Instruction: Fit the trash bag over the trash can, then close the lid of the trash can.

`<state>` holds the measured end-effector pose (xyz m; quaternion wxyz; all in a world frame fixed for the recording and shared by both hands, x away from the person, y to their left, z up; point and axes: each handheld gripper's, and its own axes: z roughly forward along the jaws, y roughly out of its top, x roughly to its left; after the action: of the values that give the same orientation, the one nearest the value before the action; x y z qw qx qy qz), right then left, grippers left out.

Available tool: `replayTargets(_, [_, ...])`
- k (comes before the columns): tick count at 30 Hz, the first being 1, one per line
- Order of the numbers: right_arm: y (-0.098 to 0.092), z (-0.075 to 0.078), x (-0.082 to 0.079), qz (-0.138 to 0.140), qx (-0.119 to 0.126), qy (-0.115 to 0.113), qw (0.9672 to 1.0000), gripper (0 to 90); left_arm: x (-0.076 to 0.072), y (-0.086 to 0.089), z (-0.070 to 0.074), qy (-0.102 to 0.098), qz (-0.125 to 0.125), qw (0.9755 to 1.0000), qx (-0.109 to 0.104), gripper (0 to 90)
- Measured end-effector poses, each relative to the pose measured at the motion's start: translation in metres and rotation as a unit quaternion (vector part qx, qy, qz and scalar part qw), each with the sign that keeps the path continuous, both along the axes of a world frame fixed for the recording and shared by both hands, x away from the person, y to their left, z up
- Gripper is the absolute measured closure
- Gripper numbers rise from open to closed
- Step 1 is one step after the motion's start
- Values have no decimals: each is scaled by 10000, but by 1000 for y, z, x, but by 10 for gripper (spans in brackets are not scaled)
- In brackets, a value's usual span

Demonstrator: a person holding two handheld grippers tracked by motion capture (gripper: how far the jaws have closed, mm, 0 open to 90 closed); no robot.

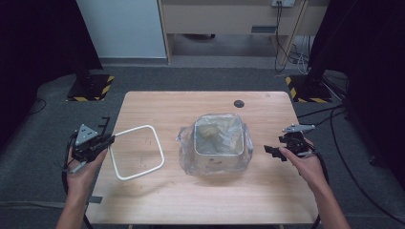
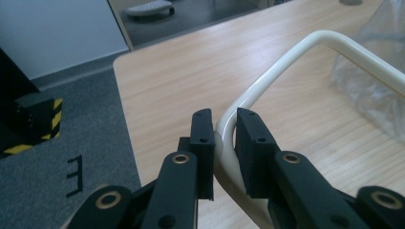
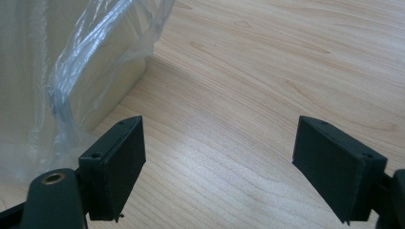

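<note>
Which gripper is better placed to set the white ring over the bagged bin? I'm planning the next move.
Left, probably. The left gripper is closed around the white ring's corner. The right gripper hovers open beside the bin, holding nothing.

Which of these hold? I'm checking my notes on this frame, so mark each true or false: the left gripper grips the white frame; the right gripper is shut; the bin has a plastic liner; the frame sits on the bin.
1. The left gripper is closed on the white frame. True.
2. The right gripper is shut. False: its jaws stand wide apart over bare table.
3. The bin has a clear plastic liner. True.
4. The frame sits on the bin. False: it lies on the table beside it.
</note>
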<state>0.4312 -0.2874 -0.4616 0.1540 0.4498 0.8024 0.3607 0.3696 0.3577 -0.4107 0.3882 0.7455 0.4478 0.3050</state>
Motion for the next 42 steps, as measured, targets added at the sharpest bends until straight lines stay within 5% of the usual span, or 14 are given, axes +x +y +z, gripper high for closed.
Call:
replayTargets(17, [2, 9, -8, 59, 96, -48, 9999, 184, 19, -47, 66, -380, -500, 9977, 252, 777])
replayTargets(31, [0, 19, -12, 85, 185, -161, 9997, 184, 45, -100, 83, -304, -939, 9950, 120, 778])
replayTargets(42, [-3, 37, -17, 103, 320, -331, 9989, 183, 64, -152, 95, -236, -1314, 9908, 232, 780])
